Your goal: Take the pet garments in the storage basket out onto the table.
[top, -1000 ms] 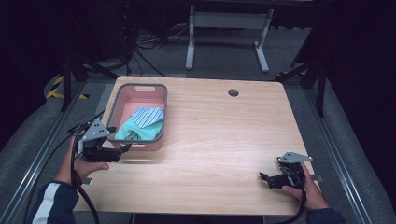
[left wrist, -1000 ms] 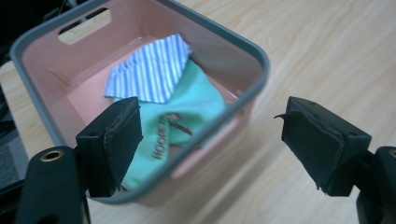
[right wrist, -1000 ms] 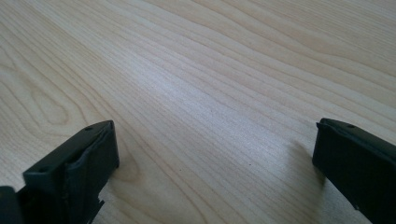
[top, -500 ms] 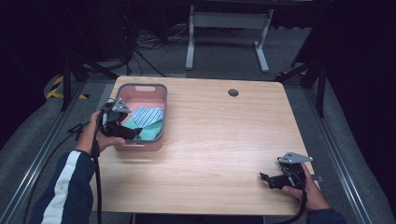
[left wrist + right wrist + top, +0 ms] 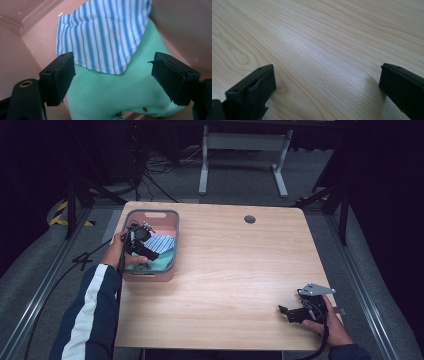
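Leftmost, a pink basket [image 5: 170, 222] sits on the wooden table [image 5: 240, 265], holding a blue striped cloth [image 5: 105, 35] that lies over a green cloth [image 5: 120, 92]. Inside the basket hangs the left gripper [image 5: 112, 75], its jaws spread wide just above both cloths, gripping nothing. Far right, near the table's front edge, the right gripper [image 5: 327, 87] rests with jaws wide apart, empty, over bare wood.

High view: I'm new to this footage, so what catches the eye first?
The pink plastic basket at the table's left, holding a blue-and-white striped cloth lying over a green knit cloth. The left tongs hang open just above them. The right tongs sit open over bare wood.
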